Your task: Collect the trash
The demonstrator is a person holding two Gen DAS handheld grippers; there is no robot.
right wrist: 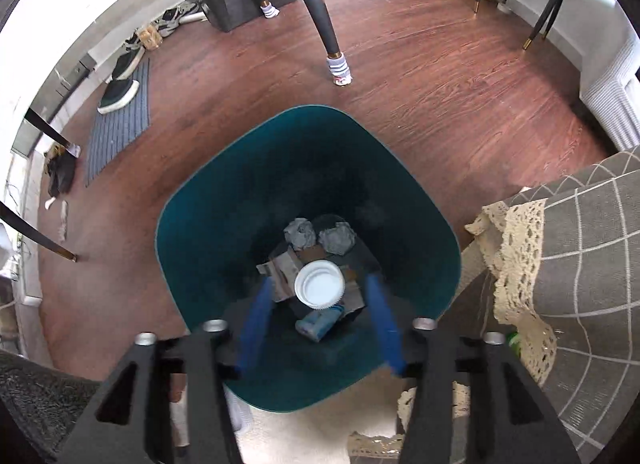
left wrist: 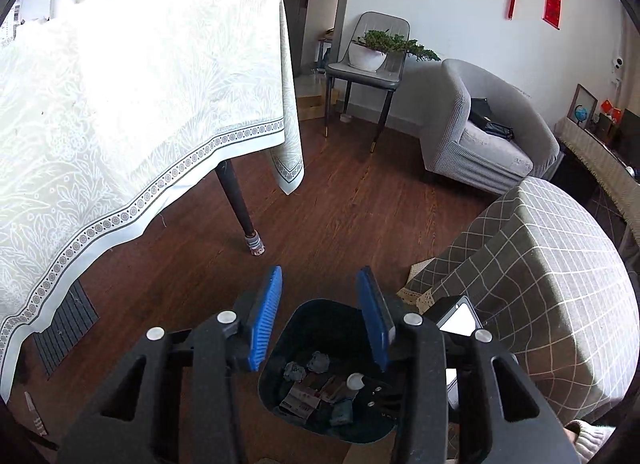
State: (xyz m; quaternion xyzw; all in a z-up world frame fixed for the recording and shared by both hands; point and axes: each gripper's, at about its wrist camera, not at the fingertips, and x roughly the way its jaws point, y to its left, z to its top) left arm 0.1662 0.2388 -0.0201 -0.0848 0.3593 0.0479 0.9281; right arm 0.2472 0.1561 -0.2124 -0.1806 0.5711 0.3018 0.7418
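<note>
A dark teal trash bin [right wrist: 208, 232] stands on the wood floor, seen from above in the right wrist view. Inside lie two crumpled grey paper balls [right wrist: 299, 233], cardboard scraps [right wrist: 285, 269], a white round lid [right wrist: 320, 284] and a blue wrapper [right wrist: 318, 324]. My right gripper [right wrist: 320, 284] is open over the bin mouth, its blue fingers [right wrist: 256, 324] empty. The lid is sharp and may be mid-air. The bin [left wrist: 280, 380] also shows low in the left wrist view. My left gripper [left wrist: 322, 284] is open and empty above the bin's far rim.
A table with a white patterned cloth [left wrist: 120, 104] and dark legs [right wrist: 320, 16] stands beyond the bin. A checked grey cloth with lace trim [right wrist: 580, 244] covers furniture at the right. A grey armchair [left wrist: 480, 132], a chair with a plant [left wrist: 372, 52], shoes and a mat [right wrist: 120, 112] lie around.
</note>
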